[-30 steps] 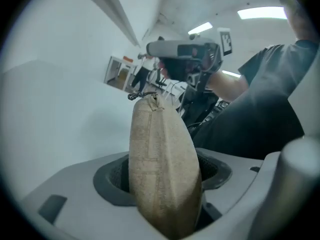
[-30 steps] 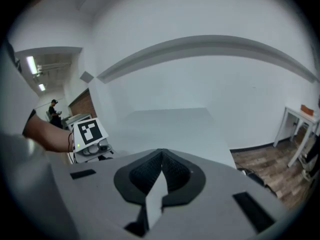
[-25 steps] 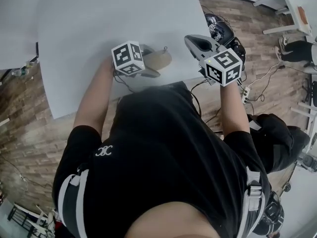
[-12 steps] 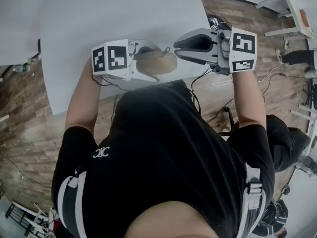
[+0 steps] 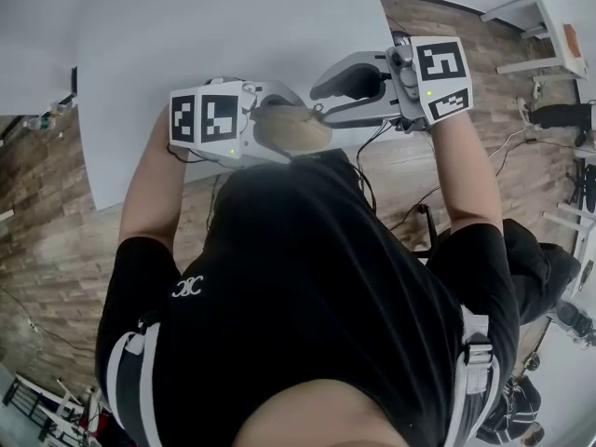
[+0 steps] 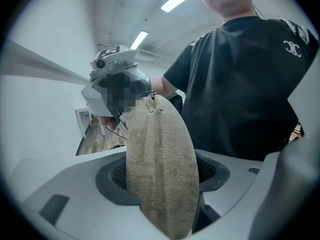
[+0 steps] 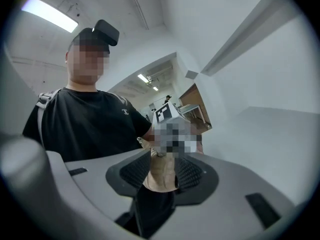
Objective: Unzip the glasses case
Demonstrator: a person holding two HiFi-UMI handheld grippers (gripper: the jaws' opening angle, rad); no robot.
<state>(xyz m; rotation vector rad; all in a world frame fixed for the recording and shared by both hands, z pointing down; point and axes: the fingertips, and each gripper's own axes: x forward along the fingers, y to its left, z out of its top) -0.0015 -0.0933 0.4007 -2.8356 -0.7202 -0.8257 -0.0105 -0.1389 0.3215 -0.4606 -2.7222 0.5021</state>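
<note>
Tan oval fabric glasses case (image 5: 296,127) is hanging at the head view's centre, over the near edge of the white table (image 5: 186,35), with the left gripper (image 5: 276,130) clamping its middle. The right gripper (image 5: 319,108) has just been opening its jaws, which are flanking the case's right end (not visibly pinching). They should be closing squarely on the small zipper pull (image 6: 153,100); black cables (image 5: 377,142) dangling lower right are obstructing nothing.

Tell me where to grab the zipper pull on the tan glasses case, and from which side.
I'd pinch the small zipper pull at the tip of the glasses case, coming in from that free end, opposite the left gripper. That gripper clamps the case's other half edge-up, so the pull sticks out beyond the tip.
</note>
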